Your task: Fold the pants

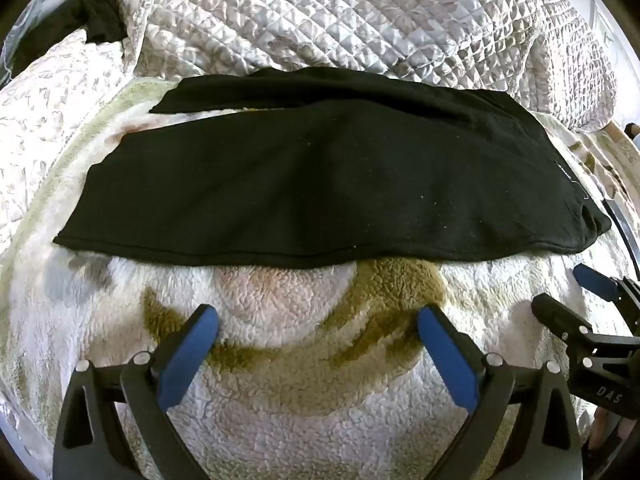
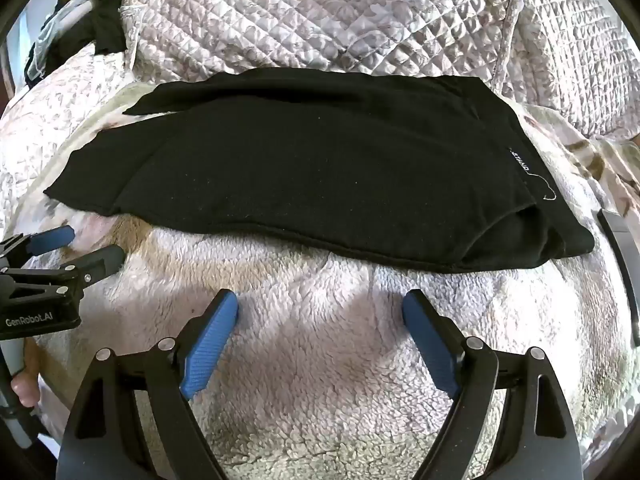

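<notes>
Black pants lie flat across a fluffy white and tan blanket, one leg folded over the other, leg ends at the left and waistband with a small label at the right. They also show in the right wrist view. My left gripper is open and empty, hovering over the blanket just short of the pants' near edge. My right gripper is open and empty, also just short of the near edge. Each gripper shows in the other's view, the right one and the left one.
A quilted silver-pink bedspread is bunched behind the pants. Another dark garment hangs over a rail at the far left. A dark curved strip lies at the blanket's right edge.
</notes>
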A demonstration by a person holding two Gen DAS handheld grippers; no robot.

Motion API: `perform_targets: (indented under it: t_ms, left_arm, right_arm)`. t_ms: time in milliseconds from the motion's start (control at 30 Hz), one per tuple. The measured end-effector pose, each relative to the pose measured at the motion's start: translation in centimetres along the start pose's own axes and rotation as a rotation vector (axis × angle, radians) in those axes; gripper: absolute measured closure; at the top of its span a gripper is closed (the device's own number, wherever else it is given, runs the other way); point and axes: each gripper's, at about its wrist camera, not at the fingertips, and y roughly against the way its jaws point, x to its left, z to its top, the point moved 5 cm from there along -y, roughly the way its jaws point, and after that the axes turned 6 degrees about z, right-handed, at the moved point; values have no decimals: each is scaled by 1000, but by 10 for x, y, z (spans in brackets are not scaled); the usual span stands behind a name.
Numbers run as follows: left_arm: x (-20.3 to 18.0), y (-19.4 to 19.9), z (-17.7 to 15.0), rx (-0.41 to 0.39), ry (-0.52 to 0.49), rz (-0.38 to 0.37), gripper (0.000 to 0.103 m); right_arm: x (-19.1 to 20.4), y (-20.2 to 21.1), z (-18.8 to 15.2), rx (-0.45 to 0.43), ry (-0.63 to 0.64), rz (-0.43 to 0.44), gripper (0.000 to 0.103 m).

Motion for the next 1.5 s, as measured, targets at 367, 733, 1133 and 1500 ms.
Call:
perform_targets:
  t_ms: [367, 733, 1133, 1500]
  left_arm:
    - [-2, -3, 0, -3, -9, -2, 1]
    - [-4, -1, -1, -8, -15, -6, 1]
    - [-3, 0, -1, -9, -18, -9, 1]
    - [-4, 0, -2, -9, -18, -8, 1]
  right_arm:
    - [0, 0, 0, -5, 1, -1, 18]
    - [1, 0, 0, -6, 2, -2, 18]
    - [1, 1, 1, -6, 3, -2, 18]
    - [1, 2, 1, -6, 3, -3, 18]
